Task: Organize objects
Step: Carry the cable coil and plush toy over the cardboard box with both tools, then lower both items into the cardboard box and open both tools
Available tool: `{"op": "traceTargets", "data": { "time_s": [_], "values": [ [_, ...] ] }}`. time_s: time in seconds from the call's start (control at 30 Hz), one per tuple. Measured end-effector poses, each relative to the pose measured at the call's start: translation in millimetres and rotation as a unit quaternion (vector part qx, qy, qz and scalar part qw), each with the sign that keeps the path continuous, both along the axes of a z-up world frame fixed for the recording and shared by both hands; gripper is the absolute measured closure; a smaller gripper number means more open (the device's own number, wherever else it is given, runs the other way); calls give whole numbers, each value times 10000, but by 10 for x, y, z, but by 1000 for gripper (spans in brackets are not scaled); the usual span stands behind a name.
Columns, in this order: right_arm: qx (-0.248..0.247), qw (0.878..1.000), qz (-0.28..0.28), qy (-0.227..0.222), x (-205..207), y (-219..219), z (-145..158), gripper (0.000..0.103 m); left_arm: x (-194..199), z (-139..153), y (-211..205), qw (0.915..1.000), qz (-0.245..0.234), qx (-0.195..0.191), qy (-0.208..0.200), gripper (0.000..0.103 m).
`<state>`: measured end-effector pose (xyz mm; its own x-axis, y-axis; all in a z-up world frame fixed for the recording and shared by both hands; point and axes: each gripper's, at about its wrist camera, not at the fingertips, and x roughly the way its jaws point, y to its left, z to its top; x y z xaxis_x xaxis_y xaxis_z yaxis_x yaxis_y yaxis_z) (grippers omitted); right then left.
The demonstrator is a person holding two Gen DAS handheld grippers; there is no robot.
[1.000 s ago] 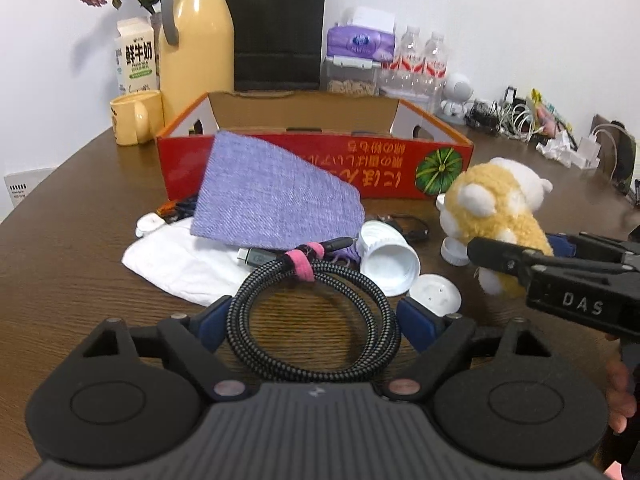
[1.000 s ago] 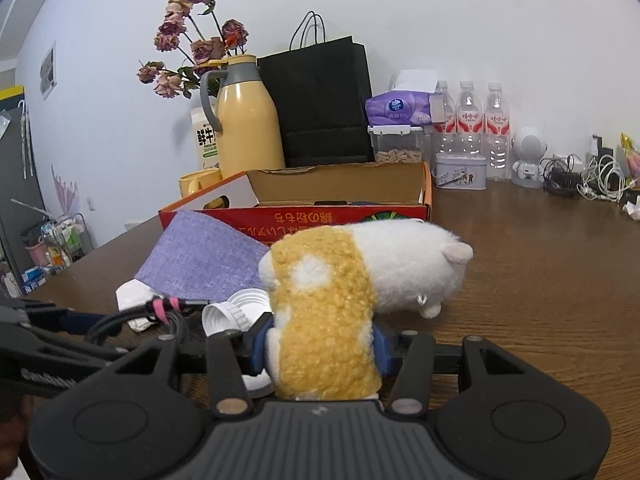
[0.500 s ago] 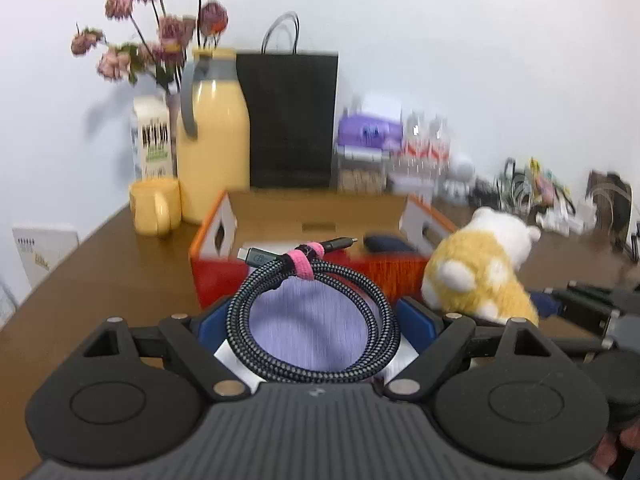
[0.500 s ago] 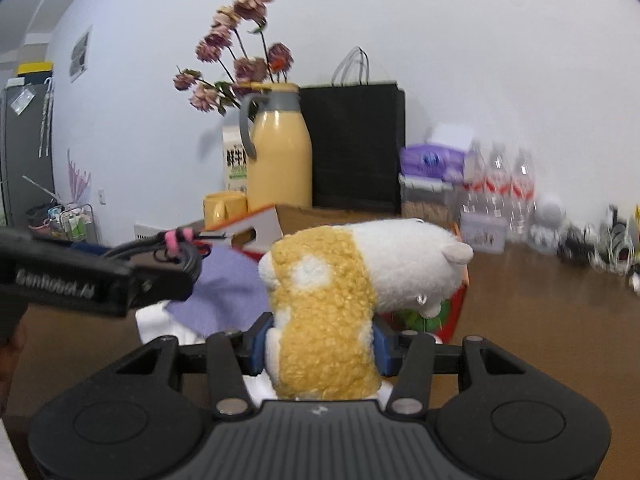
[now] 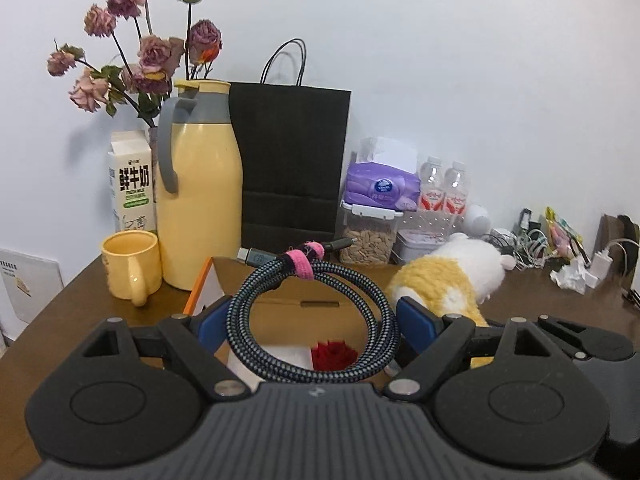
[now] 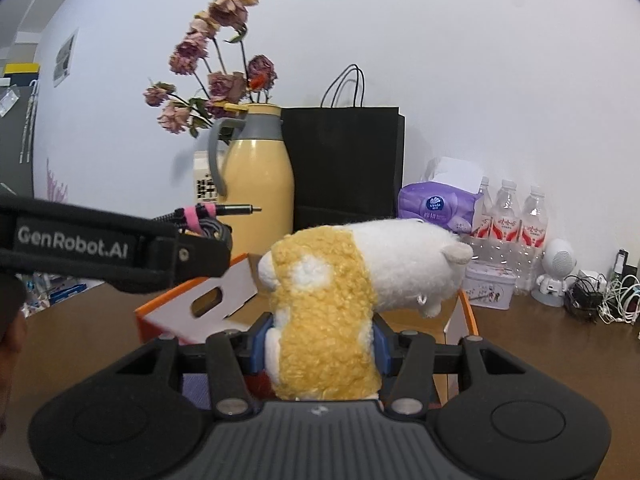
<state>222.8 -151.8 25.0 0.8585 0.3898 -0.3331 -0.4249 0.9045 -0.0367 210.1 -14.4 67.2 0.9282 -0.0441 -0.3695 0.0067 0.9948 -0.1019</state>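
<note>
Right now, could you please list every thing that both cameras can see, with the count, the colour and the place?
coiled cable: 1, black-grey braid with pink strap, in the left gripper, above the box
plush toy: 1, yellow and white, in the right gripper, above the box
cardboard box: 1, orange outside, open, on the table
table: 1, dark brown wood
thermos jug: 1, yellow with grey handle, behind the box
mug: 1, yellow, left of the jug
milk carton: 1, white, behind the mug
dried flowers: 1 bunch, dull pink, behind the jug
paper bag: 1, black, against the wall
tissue pack: 1, purple
water bottles: 3, clear, red labels
left gripper: 1, black, blue pads
right gripper: 1, black, blue pads
</note>
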Motion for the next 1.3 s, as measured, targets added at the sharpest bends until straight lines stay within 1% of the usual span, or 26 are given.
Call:
{"op": "traceTargets", "data": {
  "time_s": [0.17, 0.3, 0.4, 0.47, 0.53, 0.7, 0.83, 0.87, 0.9, 0.93, 0.97, 1.0, 1.07, 1.3],
  "values": [
    [58, 9997, -162, 178, 472, 153, -71, 55, 485, -98, 72, 9997, 108, -134, 147, 16],
    [83, 9983, -337, 458, 817, 231, -214, 55, 818, -237, 124, 9989, 126, -284, 358, 16],
    [67, 9968, -442, 670, 967, 209, -345, 55, 975, -388, 159, 9976, 179, -260, 609, 16],
    [85, 9956, -457, 819, 1016, 167, -407, 55, 1028, -466, 178, 9966, 236, -237, 750, 16],
    [86, 9947, -491, 894, 1040, 136, -439, 55, 1041, -521, 175, 9964, 255, -157, 790, 15],
    [16, 9940, -448, 1001, 1026, 134, -494, 53, 1007, -564, 113, 9968, 268, 65, 746, 14],
    [-36, 9938, -439, 1019, 1012, 140, -500, 50, 1013, -570, 123, 9965, 399, 76, 731, 12],
    [-30, 9939, -460, 1000, 1006, 138, -495, 46, 1014, -566, 122, 9965, 430, 80, 717, 7],
    [-18, 9939, -487, 993, 999, 134, -488, 37, 1011, -560, 121, 9964, 481, 89, 695, 0],
    [-15, 9939, -516, 976, 997, 128, -481, 31, 996, -553, 118, 9964, 537, 98, 641, 0],
    [-14, 9940, -540, 952, 994, 122, -479, 18, 989, -546, 110, 9964, 558, 121, 624, 0],
    [-2, 9940, -567, 933, 991, 115, -475, 9, 989, -543, 102, 9964, 544, 141, 632, 0],
    [14, 9935, -589, 975, 1022, 103, -474, 1, 994, -546, 88, 9964, 511, 170, 652, 0],
    [17, 9928, -578, 1046, 1034, 98, -488, 0, 981, -552, 55, 9964, 503, 207, 646, 0]
  ]
}}
